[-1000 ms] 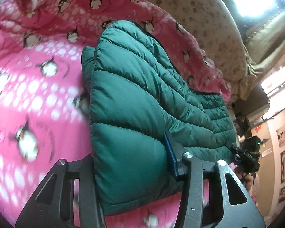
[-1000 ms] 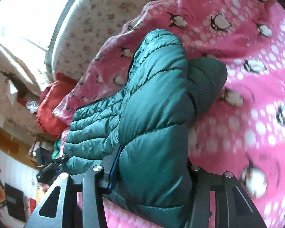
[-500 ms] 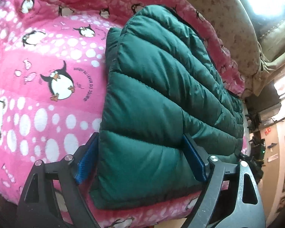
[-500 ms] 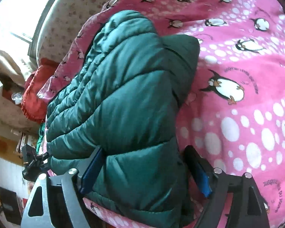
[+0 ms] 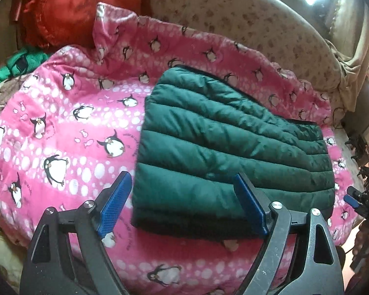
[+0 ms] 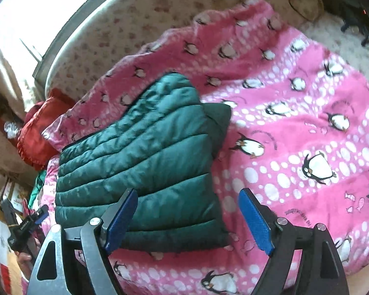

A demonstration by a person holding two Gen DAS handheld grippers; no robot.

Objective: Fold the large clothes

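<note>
Folded green puffer jacket (image 5: 228,147) lies on penguin blanket (image 5: 61,132) (left gripper (image 5: 184,204) fingers wide, empty).

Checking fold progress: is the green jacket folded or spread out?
Folded. The jacket lies as a compact stacked rectangle on the pink blanket, no sleeves sticking out, layered edges at its near end.

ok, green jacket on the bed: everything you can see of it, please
The green jacket is a dark green quilted puffer with horizontal stitched channels and a slightly shiny, nylon-like shell. It lies folded into a thick, roughly rectangular stack on the pink penguin blanket. A dark edge runs along its far side, and in the right wrist view a plain, unquilted flap pokes out at one corner. Nothing grips it: the left gripper and right gripper are open, clear of it.
</note>
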